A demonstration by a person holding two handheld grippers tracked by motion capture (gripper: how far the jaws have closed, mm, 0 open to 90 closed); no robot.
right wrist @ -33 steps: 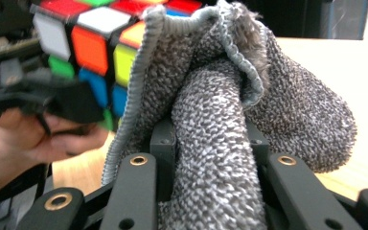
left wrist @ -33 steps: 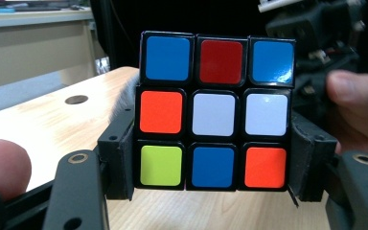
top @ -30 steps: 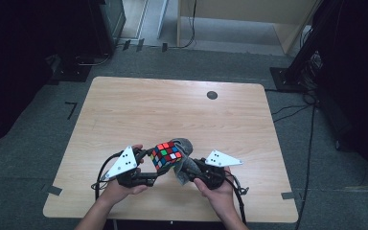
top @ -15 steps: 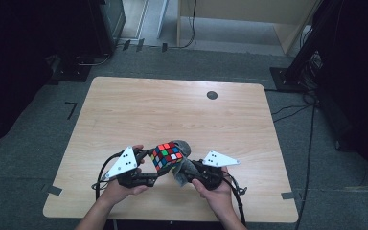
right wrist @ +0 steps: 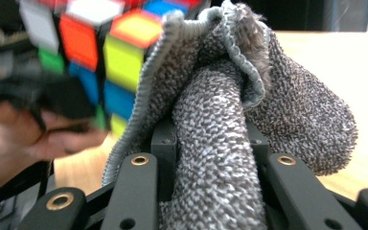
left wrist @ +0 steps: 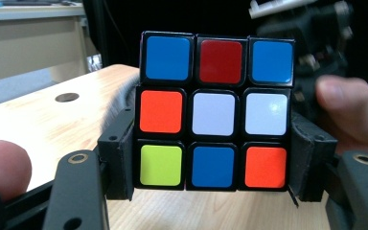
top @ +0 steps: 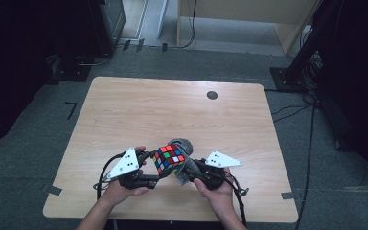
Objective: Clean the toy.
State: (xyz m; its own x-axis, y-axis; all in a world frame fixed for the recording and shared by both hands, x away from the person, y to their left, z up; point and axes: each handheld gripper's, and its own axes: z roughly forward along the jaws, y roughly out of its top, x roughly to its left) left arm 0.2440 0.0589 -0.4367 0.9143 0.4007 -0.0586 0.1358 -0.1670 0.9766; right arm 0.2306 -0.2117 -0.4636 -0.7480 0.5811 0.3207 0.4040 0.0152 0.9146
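Note:
A scrambled puzzle cube is held above the table's front edge, with my left gripper shut on its bottom layer. The face toward the left gripper view has blue, red, orange, white and lime stickers. A grey knitted cloth is bunched between the jaws of my right gripper, which is shut on it. The cloth presses against the cube's right side. A person's hands hold both grippers.
The wooden table has a round dark grommet hole near its far edge. Cables trail from the grippers toward the front edge. Dark stands and a cabinet surround the table on grey carpet.
The cube and the cloth stay pressed together near the front edge. The cloth has shifted slightly against the cube's side; both hands have barely moved.

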